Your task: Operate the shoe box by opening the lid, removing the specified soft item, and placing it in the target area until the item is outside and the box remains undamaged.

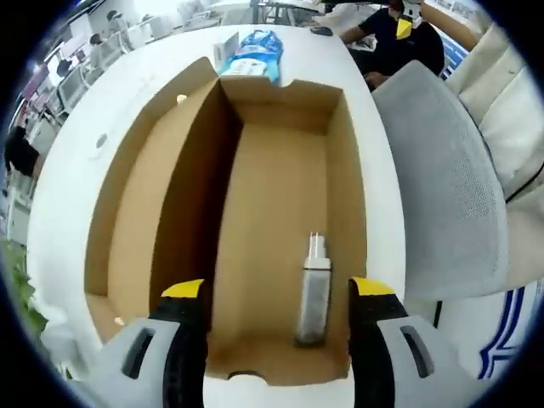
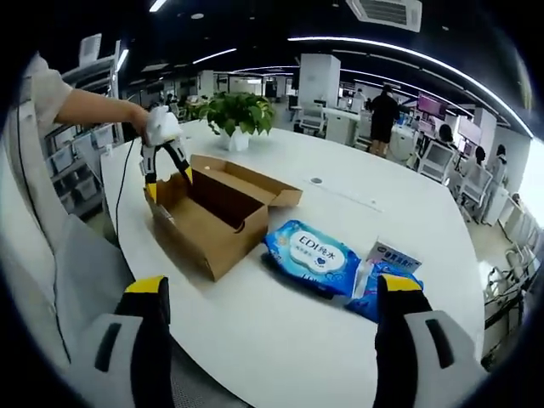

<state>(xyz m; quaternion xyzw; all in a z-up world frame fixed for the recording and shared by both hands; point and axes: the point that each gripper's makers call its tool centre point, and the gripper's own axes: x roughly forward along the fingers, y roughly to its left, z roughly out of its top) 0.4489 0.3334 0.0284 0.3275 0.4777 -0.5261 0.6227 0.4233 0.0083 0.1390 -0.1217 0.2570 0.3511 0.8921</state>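
Observation:
The brown cardboard shoe box (image 1: 280, 204) stands open on the white table, its lid (image 1: 144, 212) folded back to the left. A white plug adapter (image 1: 313, 293) lies on the box floor near my end. My left gripper (image 1: 277, 291) hangs open just above the box's near end, jaws wide apart with nothing between them. Beyond the far end of the box lies a blue soft wipes pack (image 1: 252, 53). In the right gripper view the box (image 2: 208, 223) sits left of the wipes pack (image 2: 311, 255), and a hand holds the left gripper (image 2: 167, 174) over it. My right gripper (image 2: 272, 289) is open and empty.
A smaller blue-and-white pack (image 2: 387, 265) lies beside the wipes. A potted plant (image 2: 234, 115) stands at the table's far side. A grey mesh chair (image 1: 450, 187) is close to the table edge by the box. A seated person (image 1: 395, 34) is at the table's far end.

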